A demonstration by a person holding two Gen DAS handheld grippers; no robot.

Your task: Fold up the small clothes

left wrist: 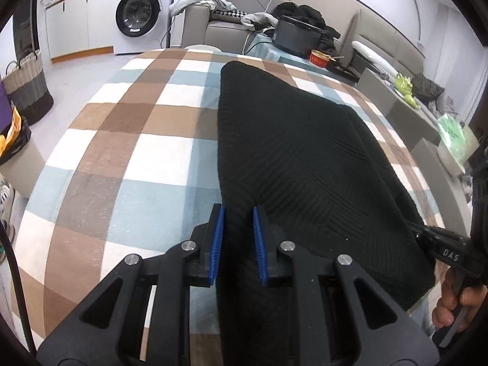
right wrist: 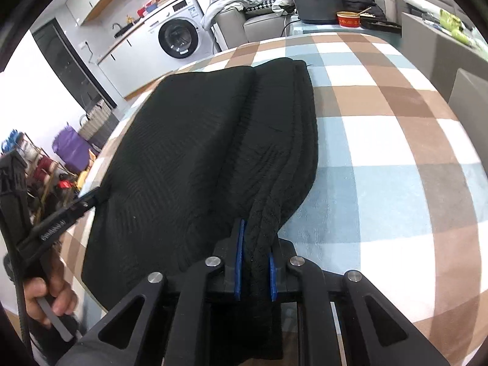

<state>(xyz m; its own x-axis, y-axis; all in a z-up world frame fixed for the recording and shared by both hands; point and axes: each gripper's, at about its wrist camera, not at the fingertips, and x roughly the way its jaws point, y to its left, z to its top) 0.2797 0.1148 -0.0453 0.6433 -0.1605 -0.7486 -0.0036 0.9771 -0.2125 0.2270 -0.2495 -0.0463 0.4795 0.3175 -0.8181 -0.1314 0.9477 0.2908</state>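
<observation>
Two grippers: both are clamping the near edge of one black knit garment [left wrist: 292,152].
Garment position: it is lying on a plaid-covered counter [left wrist: 128,158], stretching from the near edge toward the far side.
Garment condition: ribbed knit, folded lengthwise; in the right wrist view a stack of layered edges is running along its right side.
Left gripper [left wrist: 238,244]: its jaws are clenching the garment's near left corner, with the fabric passing between the blue pads [left wrist: 217,241].
Right gripper [right wrist: 255,263]: its jaws are grasping the bunched layered edge, and the fabric is filling the gap between the pads.
Hands: a hand [left wrist: 454,302] is gripping the right gripper's handle at the edge of the left wrist view; the other hand [right wrist: 50,299] is gripping the left gripper's handle in the right wrist view.
Counter covering: brown, white and pale blue squares.
Surroundings: a washing machine [left wrist: 141,12] is standing against the far wall, with a woven basket [left wrist: 29,85] on the floor to its left.
</observation>
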